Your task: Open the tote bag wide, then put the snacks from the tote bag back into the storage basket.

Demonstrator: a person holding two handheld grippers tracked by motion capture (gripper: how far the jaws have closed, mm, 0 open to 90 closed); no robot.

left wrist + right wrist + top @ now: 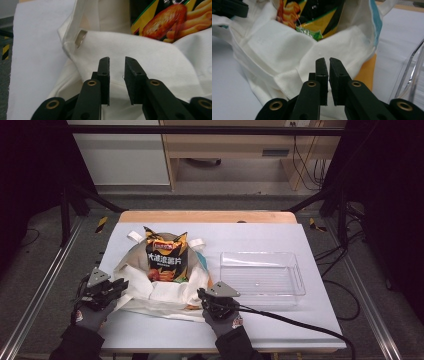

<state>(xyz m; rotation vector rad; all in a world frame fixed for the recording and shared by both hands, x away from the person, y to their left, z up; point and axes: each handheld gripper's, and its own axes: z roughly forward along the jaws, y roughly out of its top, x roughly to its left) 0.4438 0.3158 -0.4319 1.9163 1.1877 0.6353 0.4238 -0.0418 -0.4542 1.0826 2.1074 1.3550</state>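
Hovering low over soft, creased cream cloth bag (165, 292) mid-surface: left claw (117, 62) slightly parted, right claw (329, 62) barely parted, both empty. Glossy crinkled chip packet (166, 257) upright inside.

Work table in a dim bay with a pale wood desk behind

A white-covered table (280, 240) with a wooden far edge (207, 216) stands on grey floor (45, 250). Black frame bars (200, 130) and metal rails (40, 285) flank it. Beyond stand a light wood desk (235, 145) and a white cabinet (120, 155); cables (305, 165) hang at right. Yellow-black tape (101, 224) marks the floor.
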